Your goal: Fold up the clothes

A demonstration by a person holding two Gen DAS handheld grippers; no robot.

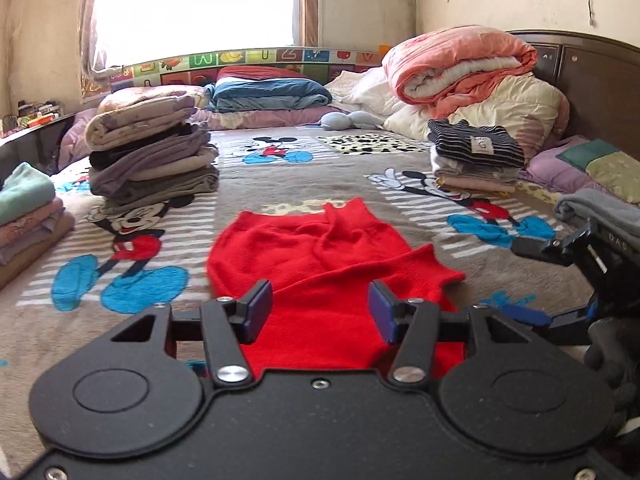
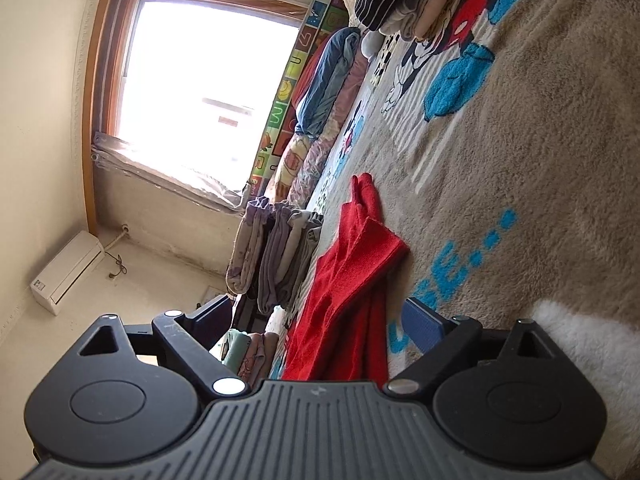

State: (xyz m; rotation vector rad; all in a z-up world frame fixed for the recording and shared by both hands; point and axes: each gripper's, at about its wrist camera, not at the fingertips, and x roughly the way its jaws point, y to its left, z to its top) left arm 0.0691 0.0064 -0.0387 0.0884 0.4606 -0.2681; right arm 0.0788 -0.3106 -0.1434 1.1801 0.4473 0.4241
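The red garment (image 1: pixel 316 264) lies partly folded on the bed blanket (image 1: pixel 400 240). Left tool (image 1: pixel 320 312): jaws apart above the garment, gripping nothing. Right tool (image 2: pixel 320 320): jaws wide apart, garment between them, unclamped.

Your left wrist camera sits low over the grey cartoon-printed fleece blanket (image 1: pixel 248 184) and looks along the bed toward the bright window (image 1: pixel 192 4), almost level and upright. The crumpled red knitted garment (image 1: pixel 320 256) lies very near, directly in front of this lens. Your right wrist camera is rolled on its side, so the blanket (image 2: pixel 540 160) stands at the right of its picture and the window (image 2: pixel 208 92) at the left. It looks from close beside the red garment (image 2: pixel 352 280). Both views share this garment, the window beyond it and the tall stack of folded grey and lilac clothes (image 1: pixel 152 160) (image 2: pixel 276 256).
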